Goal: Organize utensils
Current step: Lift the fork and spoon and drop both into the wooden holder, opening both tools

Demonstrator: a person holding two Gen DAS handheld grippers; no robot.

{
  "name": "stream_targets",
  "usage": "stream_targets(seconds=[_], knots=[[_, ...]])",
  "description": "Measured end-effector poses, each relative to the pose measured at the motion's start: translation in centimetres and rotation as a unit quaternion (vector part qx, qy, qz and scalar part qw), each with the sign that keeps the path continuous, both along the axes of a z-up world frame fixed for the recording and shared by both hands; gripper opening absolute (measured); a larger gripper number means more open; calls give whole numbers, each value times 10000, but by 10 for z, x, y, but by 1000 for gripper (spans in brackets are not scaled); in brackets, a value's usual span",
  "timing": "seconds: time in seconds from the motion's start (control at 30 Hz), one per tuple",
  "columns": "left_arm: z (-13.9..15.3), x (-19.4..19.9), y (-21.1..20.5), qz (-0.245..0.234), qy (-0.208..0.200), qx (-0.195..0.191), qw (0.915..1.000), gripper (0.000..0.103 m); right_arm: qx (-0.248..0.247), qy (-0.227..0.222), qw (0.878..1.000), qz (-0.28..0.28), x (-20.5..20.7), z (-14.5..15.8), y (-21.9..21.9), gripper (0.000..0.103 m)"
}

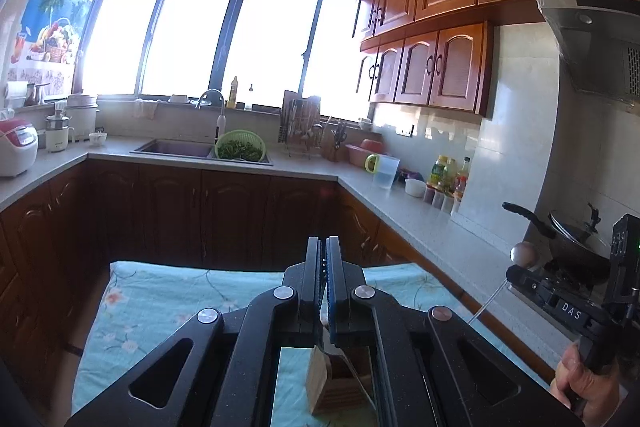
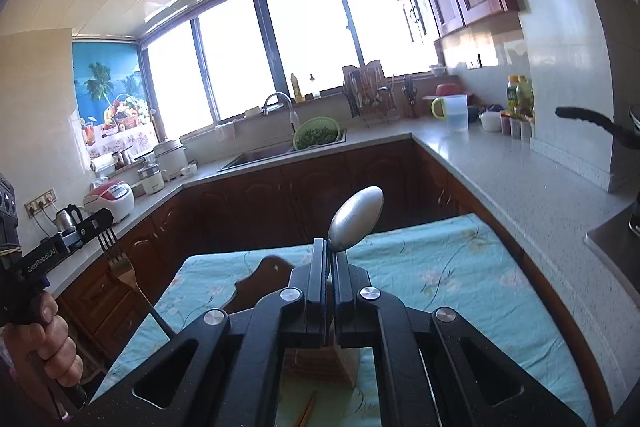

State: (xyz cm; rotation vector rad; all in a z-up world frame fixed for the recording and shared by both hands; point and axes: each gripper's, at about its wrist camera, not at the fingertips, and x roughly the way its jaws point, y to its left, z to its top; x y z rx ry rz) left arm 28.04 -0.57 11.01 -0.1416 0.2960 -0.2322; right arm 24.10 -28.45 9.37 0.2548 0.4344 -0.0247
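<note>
Midway through, the right tongs (image 2: 331, 259) are gripping a spoon (image 2: 355, 218) and the left tongs (image 1: 323, 259) a fork (image 2: 120, 263), both hovering above the wooden holder (image 2: 344, 363) on the tabletop (image 2: 440, 267), neither slotted yet.

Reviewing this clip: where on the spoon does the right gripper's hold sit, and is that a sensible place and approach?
The right gripper clamps the spoon at its neck just below the bowl, from behind, bowl pointing up and forward. Sensible: the neck is narrow and flat-sided, while the rounded bowl would likely slip.

A dull grey metal spoon (image 2: 355, 218), a shiny metal fork (image 2: 120, 259), matt black plastic grippers, a floral cloth (image 2: 440, 267) and a ridged wooden holder (image 2: 320, 363).
</note>
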Motion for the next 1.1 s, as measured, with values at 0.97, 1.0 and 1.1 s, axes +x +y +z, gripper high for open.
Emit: stream_targets(seconds=[0.97,1.0,1.1], knots=[[-100,88,-53,68,462,379,9982,1,-225,942,9949,291,64,-95,10,2],[-100,88,-52,65,472,377,9982,1,-209,949,9948,294,64,-95,10,2],[-98,86,-51,48,498,355,9981,1,-193,965,9947,299,65,-95,9,2]])
